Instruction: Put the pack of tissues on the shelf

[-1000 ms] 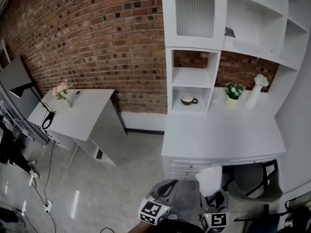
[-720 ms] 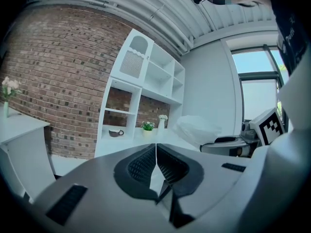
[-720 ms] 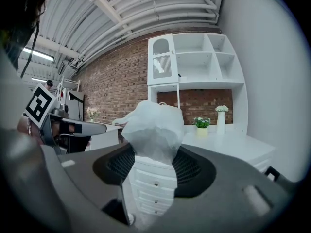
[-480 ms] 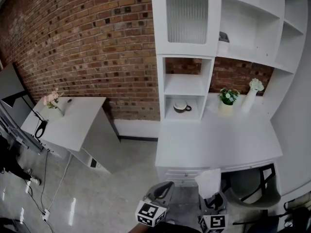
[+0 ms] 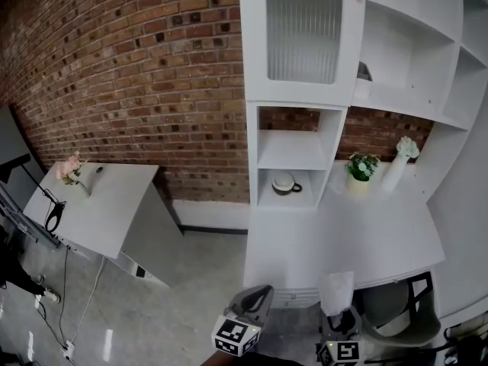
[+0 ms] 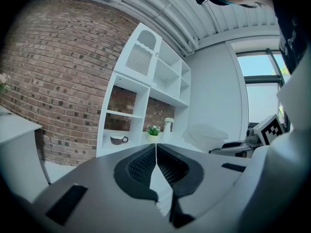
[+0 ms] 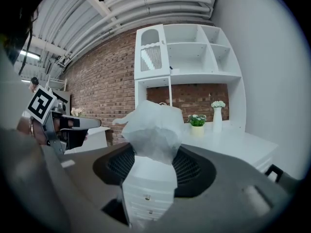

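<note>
The pack of tissues (image 5: pixel 336 290) is a soft white bundle held upright at the bottom of the head view. My right gripper (image 5: pixel 340 317) is shut on its lower end. In the right gripper view the pack of tissues (image 7: pixel 153 126) sticks up between the jaws and hides the fingertips. My left gripper (image 5: pixel 261 292) is beside it on the left, shut with nothing in it; its jaws meet in the left gripper view (image 6: pixel 156 148). The white shelf unit (image 5: pixel 295 139) stands ahead against the brick wall, with open compartments above a white desk (image 5: pixel 343 231).
A cup (image 5: pixel 284 183) sits in the lowest open compartment. A potted plant (image 5: pixel 361 167) and a white vase (image 5: pixel 397 162) stand at the back of the desk. A dark chair (image 5: pixel 396 315) is tucked under the desk. To the left is a small white table (image 5: pixel 95 208) with pink flowers (image 5: pixel 69 166).
The shelf unit and desk have come nearer and larger in the head view. Both grippers have travelled forward toward the desk. The tissues stay in the right gripper.
</note>
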Available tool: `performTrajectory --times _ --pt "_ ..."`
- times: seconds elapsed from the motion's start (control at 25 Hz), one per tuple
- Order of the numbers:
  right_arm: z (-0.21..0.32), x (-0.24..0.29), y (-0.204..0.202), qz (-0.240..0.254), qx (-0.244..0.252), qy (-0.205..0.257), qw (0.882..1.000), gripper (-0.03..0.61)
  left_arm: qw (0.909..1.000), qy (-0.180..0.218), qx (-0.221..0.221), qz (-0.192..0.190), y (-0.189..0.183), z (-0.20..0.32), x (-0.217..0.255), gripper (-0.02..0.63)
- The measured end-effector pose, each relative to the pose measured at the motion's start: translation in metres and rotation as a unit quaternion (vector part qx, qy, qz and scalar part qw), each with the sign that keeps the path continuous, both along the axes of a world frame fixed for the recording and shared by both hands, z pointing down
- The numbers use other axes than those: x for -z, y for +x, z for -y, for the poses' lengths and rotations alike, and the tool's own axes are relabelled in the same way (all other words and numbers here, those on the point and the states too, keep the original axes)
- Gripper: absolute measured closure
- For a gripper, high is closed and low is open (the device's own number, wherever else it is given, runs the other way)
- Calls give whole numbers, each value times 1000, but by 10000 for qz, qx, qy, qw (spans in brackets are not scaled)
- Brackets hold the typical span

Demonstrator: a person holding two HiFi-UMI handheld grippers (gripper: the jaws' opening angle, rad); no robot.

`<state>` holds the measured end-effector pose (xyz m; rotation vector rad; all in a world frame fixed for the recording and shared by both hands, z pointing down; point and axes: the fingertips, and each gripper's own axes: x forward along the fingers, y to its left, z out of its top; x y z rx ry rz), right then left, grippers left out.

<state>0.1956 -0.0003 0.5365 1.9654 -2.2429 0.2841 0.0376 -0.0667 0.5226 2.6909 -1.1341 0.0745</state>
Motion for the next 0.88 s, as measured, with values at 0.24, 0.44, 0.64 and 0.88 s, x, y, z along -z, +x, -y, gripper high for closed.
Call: performTrajectory --times 0.24,0.44,0.64,0.88 --pt "45 -3 -9 -50 -164 -50 9998 341 9999 11 -141 26 -12 53 1 603" --pt "83 -3 -25 -76 -299 -39 9995 342 9995 -106 -257 -116 -25 98 1 603" --pt "108 -7 -43 -74 -452 -92 9989 341 9990 -69 -441 -61 -37 130 1 603" --pt "130 -3 -57 -40 -546 -70 9985 341 9966 -483 -380 -554 -49 159 2 603"
